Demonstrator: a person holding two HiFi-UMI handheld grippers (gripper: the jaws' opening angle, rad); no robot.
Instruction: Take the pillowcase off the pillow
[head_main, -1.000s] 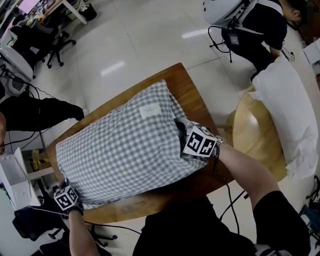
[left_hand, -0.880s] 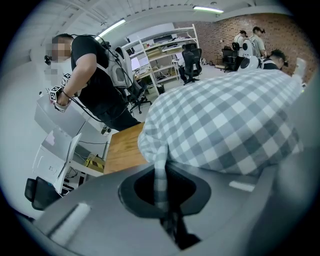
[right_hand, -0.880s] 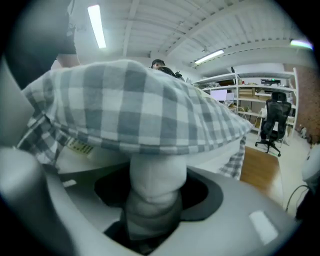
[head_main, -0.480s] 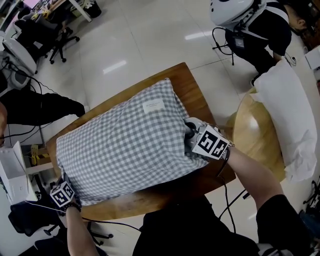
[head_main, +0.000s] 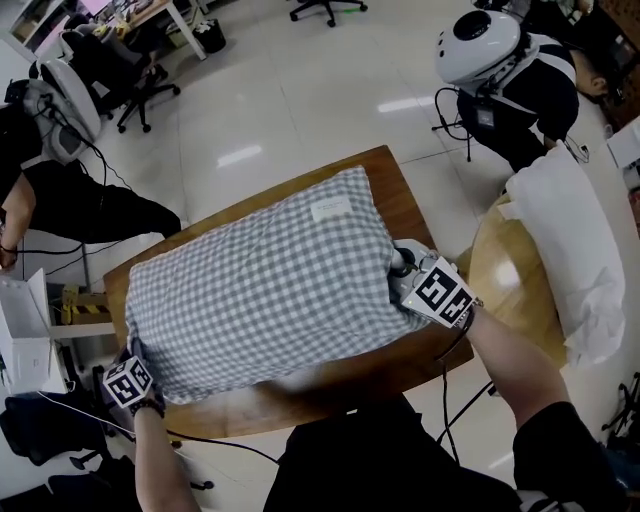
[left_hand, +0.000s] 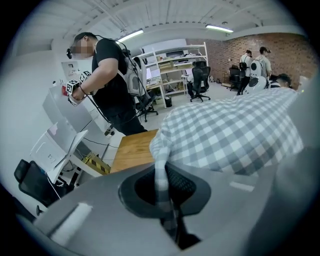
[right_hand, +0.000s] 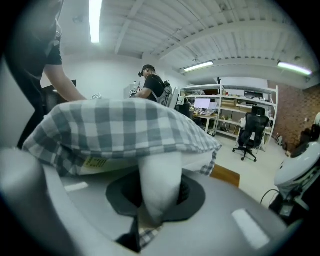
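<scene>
Pale glossy floor (head_main: 300, 100) surrounds a wooden worktop (head_main: 330, 385), with office chairs and desks at the far edge. At the left a person in black (head_main: 90, 205) sits beside it. Near the worktop's lower left corner, the left gripper (left_hand: 162, 187) is closed on a thin fold of the grey-and-white checked pillowcase (head_main: 270, 290), pinching its corner. The pillowcase covers most of the worktop, lying slantwise, with a small white label near its far end. At its right side the right gripper (right_hand: 152, 200) has just been closing its jaws, and they now clamp a white bulge of the pillow (right_hand: 159, 170) that pokes out below the checked cloth; a scrap of the check sits low between them too. Further right a rounded wooden table (head_main: 500, 275) carries a second white pillow (head_main: 570, 250), and another person in black (head_main: 530, 85) bends over near it
</scene>
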